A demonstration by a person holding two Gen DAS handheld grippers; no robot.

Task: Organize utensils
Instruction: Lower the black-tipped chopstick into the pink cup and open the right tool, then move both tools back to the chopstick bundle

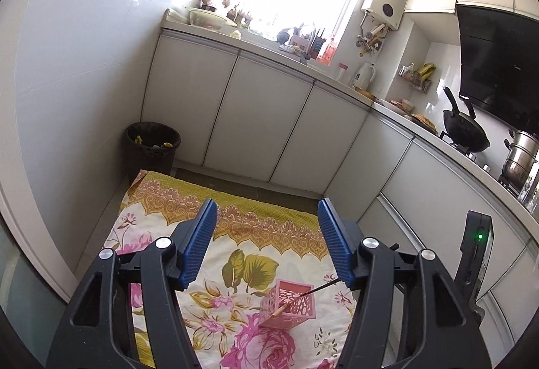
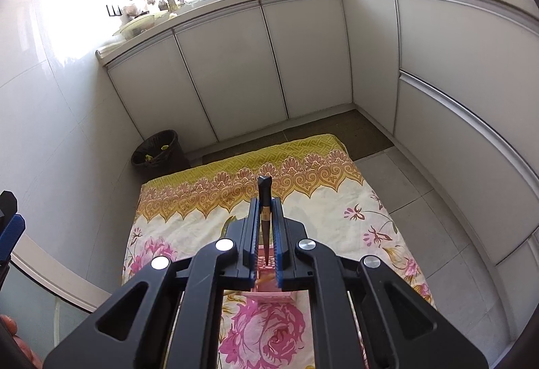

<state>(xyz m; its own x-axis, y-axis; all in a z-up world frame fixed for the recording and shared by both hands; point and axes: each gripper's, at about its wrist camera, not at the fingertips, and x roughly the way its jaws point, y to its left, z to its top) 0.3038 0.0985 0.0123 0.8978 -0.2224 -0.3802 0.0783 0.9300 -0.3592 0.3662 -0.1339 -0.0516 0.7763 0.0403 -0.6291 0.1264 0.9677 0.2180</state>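
L gripper (image 1: 267,241) hangs over the floral cloth (image 1: 235,254) w/ its blue-padded fingers (image 1: 198,244) spread wide, nothing btwn them. Below, btwn the two fingers in the left wrist view, a pink lattice holder (image 1: 289,305) stands on the cloth, slightly tilted in this fisheye. Inside it: a light wooden stick (image 1: 278,313) leaning out toward the near-left corner, and a thin dark chopstick (image 1: 320,288) that slants up and out to the right, its upper end passing behind the right-hand finger.

R gripper (image 2: 264,234) has its fingers (image 2: 252,234) pressed nearly together, clamped on a dark utensil (image 2: 265,217). The thick dark end w/ a notched top sticks up past the fingertips; a gold band sits mid-shaft; the shaft tapers to a fine point down btwn the pads. Directly under that point, seen thru the narrow gap, a bit of the pink holder (image 2: 269,296) and a light stick (image 2: 264,278) in it. Can't tell if the tip is already inside the holder's rim or just above it.

Cloth lies on the kitchen floor, yellow patterned border at the far edge. Black trash bin (image 1: 153,146) stands past the cloth's far-left corner, against the wall. White cabinets (image 1: 256,113) run along the back and right under the counter (image 1: 337,76); black wok (image 1: 465,130) on the stove at right.
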